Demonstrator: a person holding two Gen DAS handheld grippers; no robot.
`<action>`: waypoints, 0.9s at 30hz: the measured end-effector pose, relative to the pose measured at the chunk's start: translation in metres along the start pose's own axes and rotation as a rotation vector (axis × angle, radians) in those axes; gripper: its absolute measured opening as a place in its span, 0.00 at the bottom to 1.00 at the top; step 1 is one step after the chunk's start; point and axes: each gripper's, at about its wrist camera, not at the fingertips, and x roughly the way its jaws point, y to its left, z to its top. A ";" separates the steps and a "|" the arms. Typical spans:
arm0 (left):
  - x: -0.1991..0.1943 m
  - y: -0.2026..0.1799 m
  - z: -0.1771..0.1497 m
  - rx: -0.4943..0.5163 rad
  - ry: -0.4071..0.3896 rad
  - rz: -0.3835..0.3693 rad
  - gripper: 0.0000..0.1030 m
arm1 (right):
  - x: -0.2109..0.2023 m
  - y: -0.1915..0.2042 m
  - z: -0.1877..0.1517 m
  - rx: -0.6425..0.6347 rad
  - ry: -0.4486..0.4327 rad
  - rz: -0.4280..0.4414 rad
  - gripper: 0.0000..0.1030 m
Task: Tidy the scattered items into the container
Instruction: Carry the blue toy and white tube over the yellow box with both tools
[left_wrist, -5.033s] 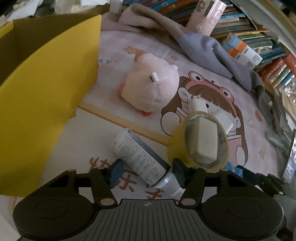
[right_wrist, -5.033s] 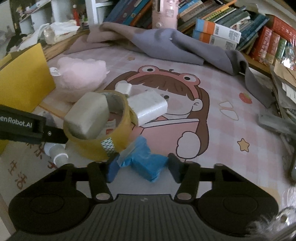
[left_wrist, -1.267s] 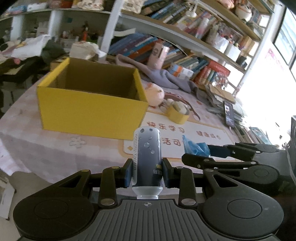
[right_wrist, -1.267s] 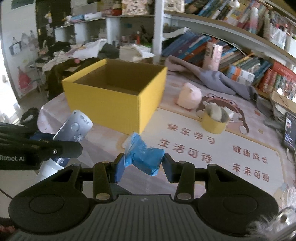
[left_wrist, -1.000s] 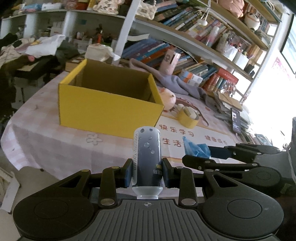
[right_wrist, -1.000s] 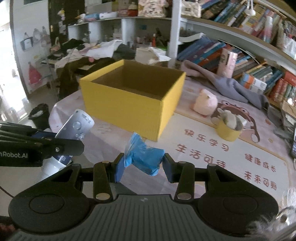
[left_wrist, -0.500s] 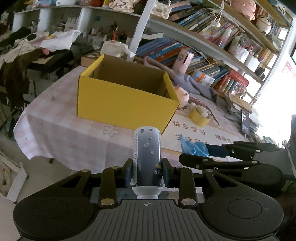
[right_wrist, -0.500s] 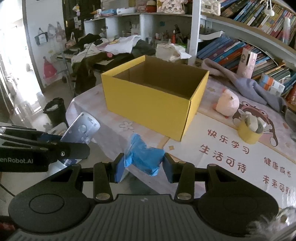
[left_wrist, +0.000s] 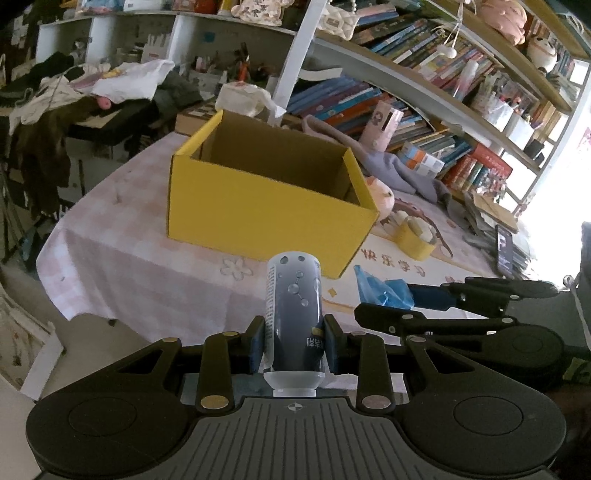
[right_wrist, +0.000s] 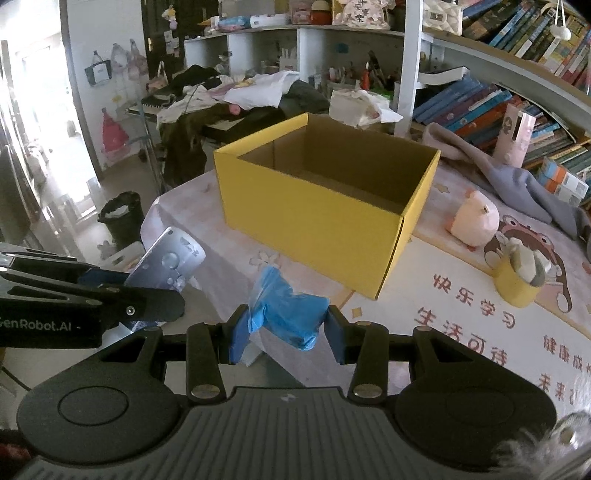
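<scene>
My left gripper (left_wrist: 293, 345) is shut on a grey tube (left_wrist: 293, 310) with a white cap, held upright well back from the table; the tube also shows in the right wrist view (right_wrist: 168, 264). My right gripper (right_wrist: 284, 334) is shut on a crumpled blue packet (right_wrist: 286, 314), which also shows in the left wrist view (left_wrist: 380, 291). The open yellow box (left_wrist: 258, 210), also in the right wrist view (right_wrist: 317, 218), stands ahead on the table. A pink plush (right_wrist: 474, 221) and a yellow tape roll (right_wrist: 517, 284) holding a pale block lie right of the box.
A grey cloth (right_wrist: 509, 181) and a pink bottle (right_wrist: 515, 136) lie at the table's far side against rows of books. A phone (left_wrist: 504, 245) lies at the right edge. A clothes-covered desk (right_wrist: 229, 99) and a black bin (right_wrist: 123, 218) stand left of the table.
Both grippers have drawn back and swung left with their loads since picking them up; the box now sits more central and farther off than half a second ago.
</scene>
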 end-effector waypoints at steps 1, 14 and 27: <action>0.001 0.000 0.003 0.004 -0.004 0.003 0.30 | 0.001 -0.002 0.003 -0.003 -0.006 -0.002 0.40; 0.024 -0.019 0.059 0.125 -0.083 -0.013 0.30 | 0.007 -0.029 0.053 -0.086 -0.145 -0.057 0.39; 0.061 -0.020 0.153 0.221 -0.202 0.006 0.30 | 0.056 -0.076 0.131 -0.115 -0.203 -0.079 0.39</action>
